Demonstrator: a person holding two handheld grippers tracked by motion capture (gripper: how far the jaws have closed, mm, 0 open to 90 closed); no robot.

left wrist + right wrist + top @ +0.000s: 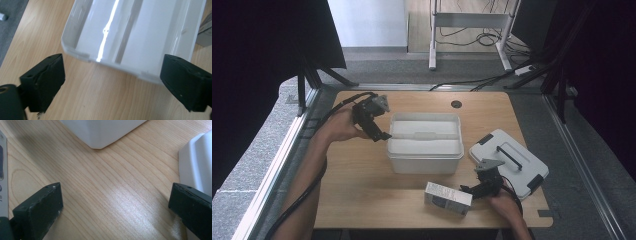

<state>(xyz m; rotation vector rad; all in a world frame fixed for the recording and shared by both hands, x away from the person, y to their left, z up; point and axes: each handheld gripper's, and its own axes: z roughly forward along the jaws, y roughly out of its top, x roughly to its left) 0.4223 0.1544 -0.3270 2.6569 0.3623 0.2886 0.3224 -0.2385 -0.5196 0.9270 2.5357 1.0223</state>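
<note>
Wood grain of the table (362, 195) is what I see closest to me, with both forearms coming in from the bottom edge of the high view. Nearest lies a small white and grey carton (448, 197), flat on the table close to the front edge; its long axis runs almost left to right, with the right end tilted a little toward me. The right gripper (468, 190) is low over the table just beside the right end of this carton. In the right gripper view its jaws stand wide apart with only bare wood between them; the carton edge (3, 175) is at the far left and the lid (197, 165) at the far right.

This lid (508, 161), white with dark clips and a dark handle, rests flat at the right side of the table, its long axis going diagonally from near right to far left.

In the middle stands the open white bin (425, 142), long axis left to right, a divider across its inside. I cannot tell if anything lies in it.

Farther to the left, the left gripper (382, 135) hovers just beside the left end of the bin. Its jaws are spread wide and grasp nothing; in the left gripper view the bin wall (112, 63) is just ahead of them.
</note>
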